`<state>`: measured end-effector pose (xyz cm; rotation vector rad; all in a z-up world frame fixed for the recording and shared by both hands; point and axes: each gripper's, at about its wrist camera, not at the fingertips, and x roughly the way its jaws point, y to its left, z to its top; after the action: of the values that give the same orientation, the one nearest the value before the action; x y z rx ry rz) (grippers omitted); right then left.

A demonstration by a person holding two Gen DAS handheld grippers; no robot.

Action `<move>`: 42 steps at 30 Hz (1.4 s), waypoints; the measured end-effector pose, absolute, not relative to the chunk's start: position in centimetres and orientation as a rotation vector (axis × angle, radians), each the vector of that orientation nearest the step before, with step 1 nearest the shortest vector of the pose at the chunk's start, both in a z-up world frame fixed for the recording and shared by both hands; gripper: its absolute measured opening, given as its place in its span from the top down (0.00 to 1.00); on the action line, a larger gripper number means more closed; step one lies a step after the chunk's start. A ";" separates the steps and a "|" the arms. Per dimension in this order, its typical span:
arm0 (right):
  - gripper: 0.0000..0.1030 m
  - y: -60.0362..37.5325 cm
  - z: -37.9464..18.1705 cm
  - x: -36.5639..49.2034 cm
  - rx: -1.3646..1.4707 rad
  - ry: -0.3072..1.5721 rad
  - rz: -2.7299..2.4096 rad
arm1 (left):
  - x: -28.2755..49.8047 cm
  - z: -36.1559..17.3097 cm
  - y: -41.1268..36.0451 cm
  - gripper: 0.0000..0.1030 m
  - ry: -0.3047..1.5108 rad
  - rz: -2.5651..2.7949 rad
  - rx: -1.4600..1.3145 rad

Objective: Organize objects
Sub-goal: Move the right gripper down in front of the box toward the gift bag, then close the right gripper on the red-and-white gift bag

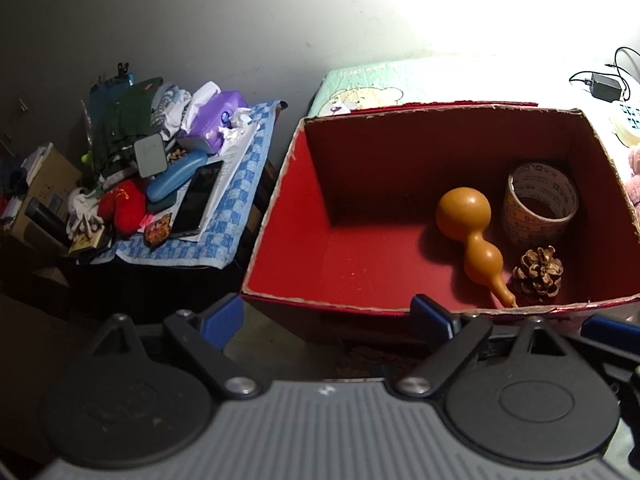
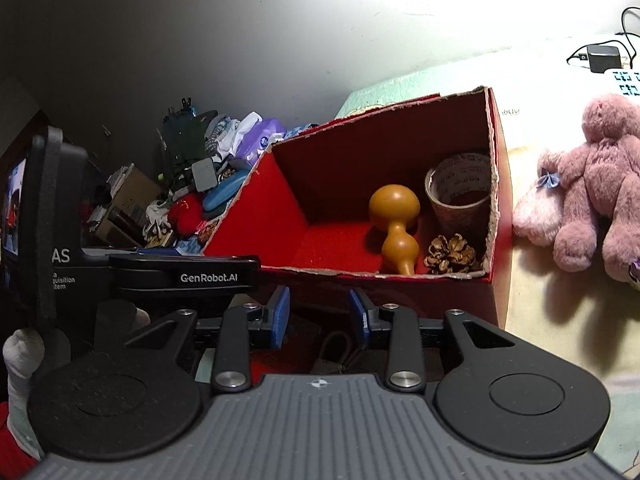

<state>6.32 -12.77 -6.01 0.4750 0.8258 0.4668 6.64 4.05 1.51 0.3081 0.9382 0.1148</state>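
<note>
An open red cardboard box [image 1: 280,208] stands on the bed and holds an orange gourd [image 1: 470,236], a roll of printed tape [image 1: 540,206] and a pine cone [image 1: 538,274] at its right end. The same box [image 2: 248,208], gourd [image 2: 396,224], tape [image 2: 460,196] and cone [image 2: 450,256] show in the right wrist view. My left gripper [image 1: 326,316] is open and empty, just before the box's near rim. My right gripper [image 2: 319,318] is open and empty, low in front of the box. A pink plush toy [image 2: 592,184] lies right of the box.
A cluttered side table [image 1: 240,200] with a blue checked cloth stands left of the box, piled with a phone [image 1: 200,200], a blue case, a red plush and tissue packs. A black adapter [image 1: 606,86] and cables lie at the far right. The left gripper's body [image 2: 60,240] shows at left.
</note>
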 end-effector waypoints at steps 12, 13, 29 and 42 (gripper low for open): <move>0.60 -13.2 -9.6 7.0 0.569 0.998 0.508 | 4.3 0.2 4.6 0.11 0.954 0.115 0.298; 0.60 -13.2 -9.8 7.1 0.579 1.009 0.511 | 4.1 -0.1 4.8 0.11 0.959 0.107 0.294; 0.61 -11.4 -12.5 8.2 0.673 1.132 0.550 | -0.8 -3.3 6.8 0.08 0.962 -0.282 0.105; 0.61 -9.8 -13.0 8.9 0.663 1.156 0.535 | -0.9 -5.3 6.2 0.08 0.975 -0.373 0.158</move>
<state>8.86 -9.78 -12.95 0.6628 1.1559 0.5351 -0.91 6.17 -5.27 0.1582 0.9754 -0.3730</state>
